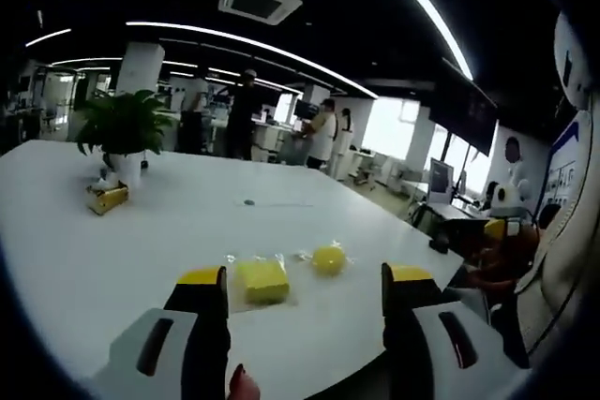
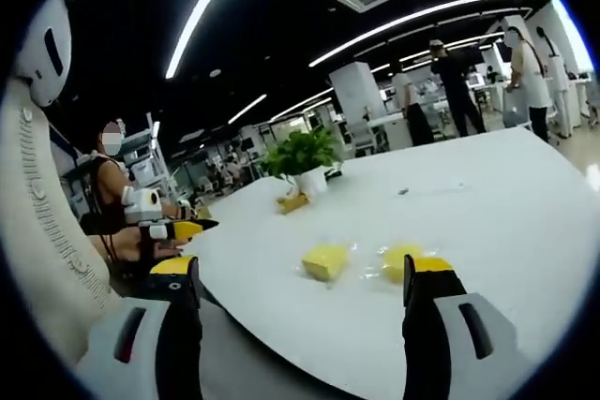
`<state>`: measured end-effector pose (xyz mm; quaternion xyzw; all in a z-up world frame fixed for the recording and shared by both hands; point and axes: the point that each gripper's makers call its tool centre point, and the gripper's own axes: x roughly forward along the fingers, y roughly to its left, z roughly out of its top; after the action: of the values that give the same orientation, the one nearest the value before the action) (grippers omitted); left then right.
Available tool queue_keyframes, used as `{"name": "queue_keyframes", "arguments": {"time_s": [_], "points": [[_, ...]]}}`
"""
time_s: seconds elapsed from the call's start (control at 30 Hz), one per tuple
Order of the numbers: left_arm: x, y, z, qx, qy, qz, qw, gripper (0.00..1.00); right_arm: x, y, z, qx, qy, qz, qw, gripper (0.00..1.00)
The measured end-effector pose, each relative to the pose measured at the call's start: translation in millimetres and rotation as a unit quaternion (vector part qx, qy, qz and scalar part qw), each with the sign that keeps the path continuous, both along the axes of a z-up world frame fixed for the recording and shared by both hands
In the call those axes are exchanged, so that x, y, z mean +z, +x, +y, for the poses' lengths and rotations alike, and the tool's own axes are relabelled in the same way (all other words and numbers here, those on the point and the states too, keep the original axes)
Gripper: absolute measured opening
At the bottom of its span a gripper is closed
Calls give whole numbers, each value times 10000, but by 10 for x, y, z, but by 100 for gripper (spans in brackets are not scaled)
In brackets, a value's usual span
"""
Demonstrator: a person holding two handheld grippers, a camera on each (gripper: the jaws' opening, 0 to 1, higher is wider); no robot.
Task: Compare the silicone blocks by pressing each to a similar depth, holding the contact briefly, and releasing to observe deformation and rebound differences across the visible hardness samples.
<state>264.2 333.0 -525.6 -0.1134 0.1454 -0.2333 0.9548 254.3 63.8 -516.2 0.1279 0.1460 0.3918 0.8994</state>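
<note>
Hovering above the near edge of the white surface [image 1: 141, 231], both grippers have their fingers spread wide and pinch nothing. In the left gripper view the left gripper [image 1: 305, 292] frames the square yellow silicone block [image 1: 262, 280] at about 11 o'clock from its midpoint, with the round yellow silicone block [image 1: 328, 259] just beyond at 1 o'clock. In the right gripper view the right gripper [image 2: 302, 292] has the square block [image 2: 325, 260] ahead and the round one [image 2: 401, 262] touching its 3 o'clock finger.

Both samples seem to lie on or in clear plastic wrappers [image 1: 246, 264]. I judge that film could slide or crinkle under a press, skewing depth; blocks so near the edge could be pushed off.

A white pot [image 1: 128, 169] at 10 o'clock holds a green leafy plant [image 1: 122, 122].
</note>
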Motion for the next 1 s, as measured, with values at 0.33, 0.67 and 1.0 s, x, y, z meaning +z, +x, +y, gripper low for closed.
{"name": "queue_keyframes", "arguments": {"time_s": [0.33,0.67,1.0], "points": [[-42,-8,-80,-160,346,165,9991,67,-101,-22,-60,-43,-59,113,9999,83],[-4,141,-370,-610,413,516,9959,67,-187,-54,-139,-106,-28,201,9997,81],[68,497,-472,-547,248,1271,9901,60,-235,19,-273,-162,41,237,9996,82]]}}
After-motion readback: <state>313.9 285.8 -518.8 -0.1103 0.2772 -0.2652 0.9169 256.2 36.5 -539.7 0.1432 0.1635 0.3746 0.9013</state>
